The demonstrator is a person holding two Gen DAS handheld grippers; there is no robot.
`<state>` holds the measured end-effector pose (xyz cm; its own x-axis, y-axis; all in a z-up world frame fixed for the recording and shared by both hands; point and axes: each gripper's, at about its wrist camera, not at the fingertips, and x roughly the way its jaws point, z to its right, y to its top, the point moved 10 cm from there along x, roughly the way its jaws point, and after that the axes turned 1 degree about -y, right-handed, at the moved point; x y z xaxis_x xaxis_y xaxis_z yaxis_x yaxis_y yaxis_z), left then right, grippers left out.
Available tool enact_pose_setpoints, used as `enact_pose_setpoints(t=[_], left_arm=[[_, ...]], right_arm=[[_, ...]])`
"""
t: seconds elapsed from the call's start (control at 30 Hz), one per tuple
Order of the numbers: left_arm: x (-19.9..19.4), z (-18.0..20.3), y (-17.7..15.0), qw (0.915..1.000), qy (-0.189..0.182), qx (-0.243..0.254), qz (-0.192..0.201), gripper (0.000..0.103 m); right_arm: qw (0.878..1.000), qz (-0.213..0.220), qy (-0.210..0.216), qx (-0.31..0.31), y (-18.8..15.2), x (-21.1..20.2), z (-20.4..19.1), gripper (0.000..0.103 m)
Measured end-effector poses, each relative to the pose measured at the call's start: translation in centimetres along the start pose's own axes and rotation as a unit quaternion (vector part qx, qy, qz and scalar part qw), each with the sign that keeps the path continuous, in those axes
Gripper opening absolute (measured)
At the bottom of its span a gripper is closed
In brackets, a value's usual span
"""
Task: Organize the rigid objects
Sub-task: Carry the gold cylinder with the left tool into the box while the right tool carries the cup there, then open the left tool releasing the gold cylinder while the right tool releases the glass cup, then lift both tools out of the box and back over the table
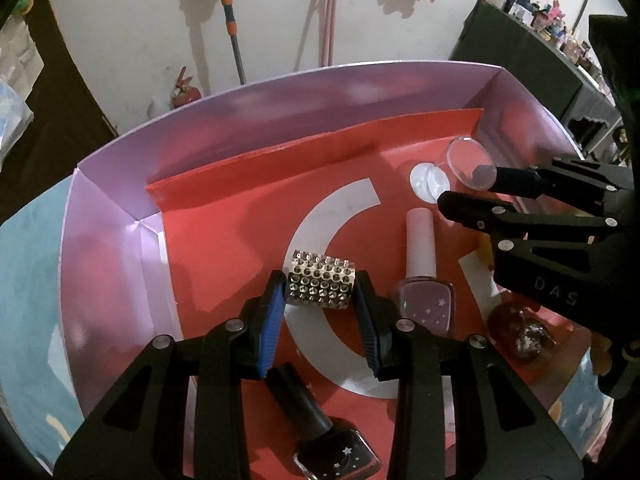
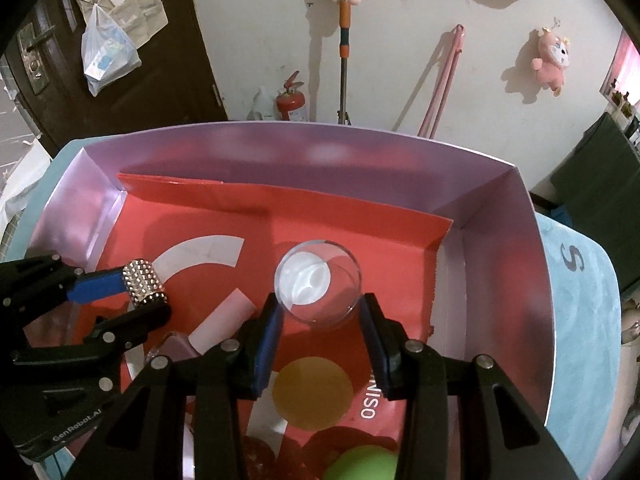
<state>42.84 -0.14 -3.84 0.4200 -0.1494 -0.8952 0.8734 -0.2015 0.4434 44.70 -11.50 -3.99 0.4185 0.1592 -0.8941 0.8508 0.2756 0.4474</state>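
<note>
Pink-lined cardboard box holds everything; left gripper clamps the studded silver cylinder, right gripper pinches the clear round dish, which could slip

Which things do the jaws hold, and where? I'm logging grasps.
Left gripper: studded cylinder, by its two ends. Right gripper: clear round jar, across its sides.

Black nail polish bottle cut off at the bottom edge, neck hidden behind the jaws; green ball likewise cut off; shelf bottles too small to tell.
</note>
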Motion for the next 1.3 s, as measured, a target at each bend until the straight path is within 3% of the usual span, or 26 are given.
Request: enact_pose_setpoints(t=[0.03, 0.13, 0.17, 0.63, 0.7, 0.77, 0.93, 1.07, 1.3], left_arm=[[-0.1, 0.0, 0.0, 1.0, -0.002, 0.0, 0.002, 0.033], [-0.2, 0.0, -0.1, 1.0, -0.003, -0.003, 0.004, 0.06], [-0.4, 0.0, 0.0, 0.9999, 0.001, -0.002, 0.013, 0.063], [-3.9, 0.1, -0.7, 0.999, -0.01, -0.019, 0.04, 0.063], [-5.1, 0.1, -1.1, 0.9984, -0.011, -0.023, 0.05, 0.064], [-6.8, 0.3, -1.4, 0.9975, -0.013, -0.026, 0.065, 0.071], [-10.3, 0.6, -2.0, 0.9943, -0.017, -0.034, 0.1, 0.073], [-13.1, 1.3, -3.2, 0.9902, -0.025, -0.035, 0.133, 0.082], [-16.9, 2.4, -6.2, 0.9823, -0.032, -0.033, 0.182, 0.083]], right_arm=[[1.0, 0.0, 0.001, 0.0, 0.0, 0.0, -0.1, 0.042], [1.0, 0.001, 0.002, -0.003, 0.0, -0.1, -0.2, 0.044], [1.0, 0.002, 0.002, -0.003, 0.0, -0.2, -0.2, 0.046], [1.0, 0.024, 0.006, 0.011, -0.6, -3.3, 0.1, 0.049], [0.999, 0.035, 0.009, 0.015, -0.8, -4.9, 0.1, 0.05], [0.999, 0.047, 0.009, 0.015, -0.9, -6.2, 0.2, 0.056], [0.996, 0.086, 0.008, 0.014, -1.6, -10.7, 0.0, 0.063], [0.993, 0.117, 0.023, 0.021, -2.6, -14.4, -0.2, 0.068], [0.984, 0.17, 0.041, 0.023, -5.7, -19.9, -0.8, 0.079]])
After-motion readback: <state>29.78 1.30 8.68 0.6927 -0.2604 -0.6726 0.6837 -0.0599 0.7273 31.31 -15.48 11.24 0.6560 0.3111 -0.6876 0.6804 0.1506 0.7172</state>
